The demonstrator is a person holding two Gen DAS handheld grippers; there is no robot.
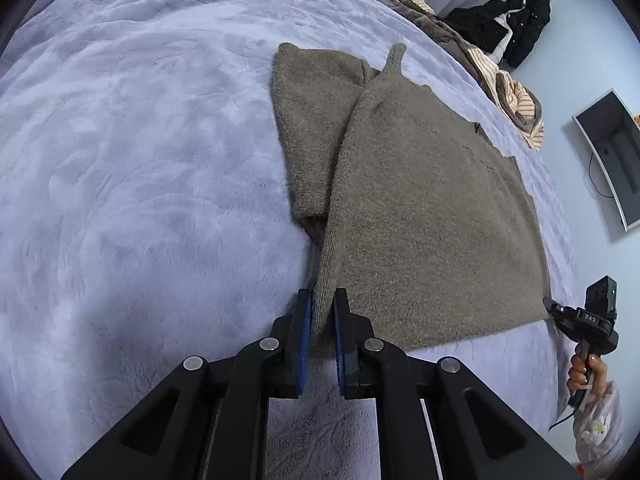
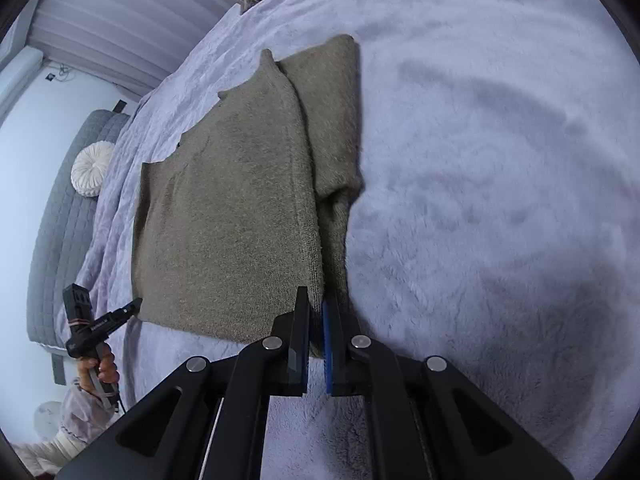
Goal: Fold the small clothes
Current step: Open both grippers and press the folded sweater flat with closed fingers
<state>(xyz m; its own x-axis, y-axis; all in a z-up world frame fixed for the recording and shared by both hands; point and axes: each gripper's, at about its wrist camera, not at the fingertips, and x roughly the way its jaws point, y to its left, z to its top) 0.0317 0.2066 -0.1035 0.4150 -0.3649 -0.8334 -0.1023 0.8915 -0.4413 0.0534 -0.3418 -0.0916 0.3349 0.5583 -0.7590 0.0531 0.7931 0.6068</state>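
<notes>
A grey-brown knit sweater [image 1: 420, 208] lies flat on the lilac plush bedcover [image 1: 140, 160], one sleeve folded alongside its body. My left gripper [image 1: 322, 300] is shut on the sweater's near hem corner. In the right wrist view the same sweater [image 2: 232, 208] lies ahead, and my right gripper [image 2: 318, 300] is shut on the opposite hem corner. Each gripper shows in the other's view: the right gripper [image 1: 550, 305] at the far right, the left gripper [image 2: 136, 303] at the far left, both hand-held.
A heap of striped and brown clothes [image 1: 508, 92] and a black garment [image 1: 512, 28] lie at the bed's far edge. A monitor [image 1: 612, 156] hangs on the wall. A grey quilted headboard [image 2: 60, 216] and a white round cushion [image 2: 92, 168] stand at the left.
</notes>
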